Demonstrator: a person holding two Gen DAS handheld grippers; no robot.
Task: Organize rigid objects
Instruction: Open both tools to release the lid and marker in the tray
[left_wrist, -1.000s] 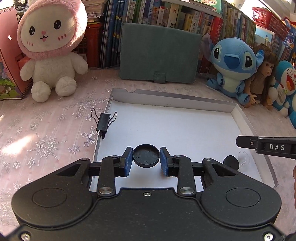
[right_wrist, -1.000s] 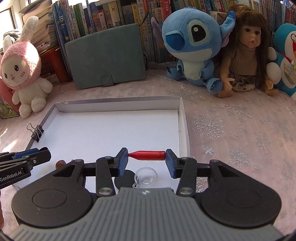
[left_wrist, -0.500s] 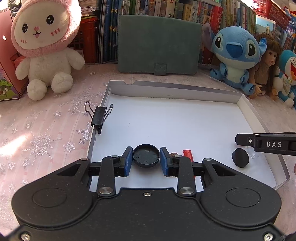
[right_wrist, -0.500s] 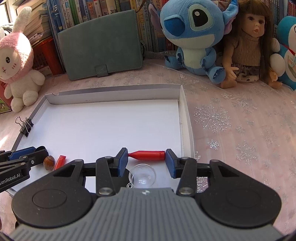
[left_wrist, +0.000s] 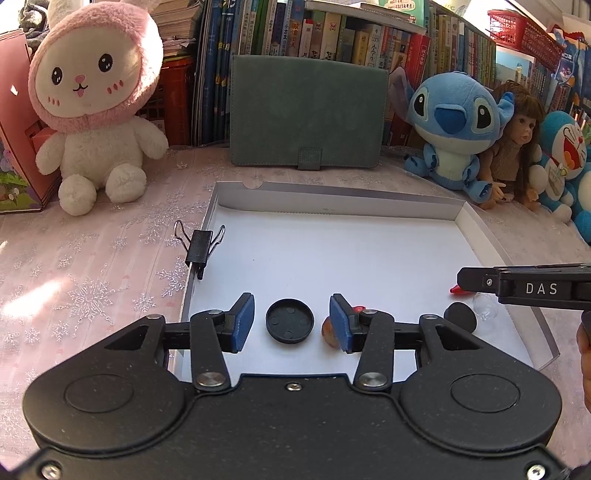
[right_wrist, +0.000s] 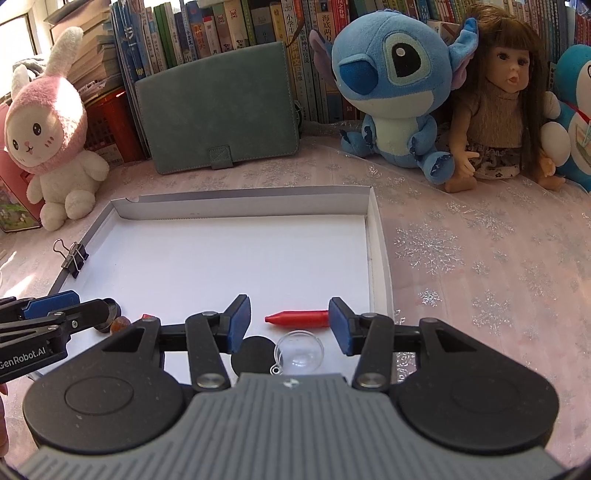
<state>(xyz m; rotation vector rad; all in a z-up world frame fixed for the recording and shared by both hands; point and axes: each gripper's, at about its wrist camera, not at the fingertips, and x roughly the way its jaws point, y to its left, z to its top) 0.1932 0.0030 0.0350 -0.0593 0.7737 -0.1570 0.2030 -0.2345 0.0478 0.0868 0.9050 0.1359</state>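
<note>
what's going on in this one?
A person holds a claw in each hand over a white tray, sorting small items. The left claw is opening, with a black cap lying loose between its pads. The right claw is opening around a red crayon, which touches its right pad. A clear dome lies nearby.

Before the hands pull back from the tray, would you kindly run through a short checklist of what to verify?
1. Black cap free of the left gripper, whose fingers are opening: ok, gaps on both sides.
2. Red crayon free of the right gripper, also opening: cannot tell, its blunt end sits at the right finger pad.
3. Cap lying inside the white tray: ok.
4. Crayon inside the tray: ok.
5. Clear dome clear of the right gripper's fingers: ok.
6. Binder clip on the tray's left wall undisturbed: ok.
</note>
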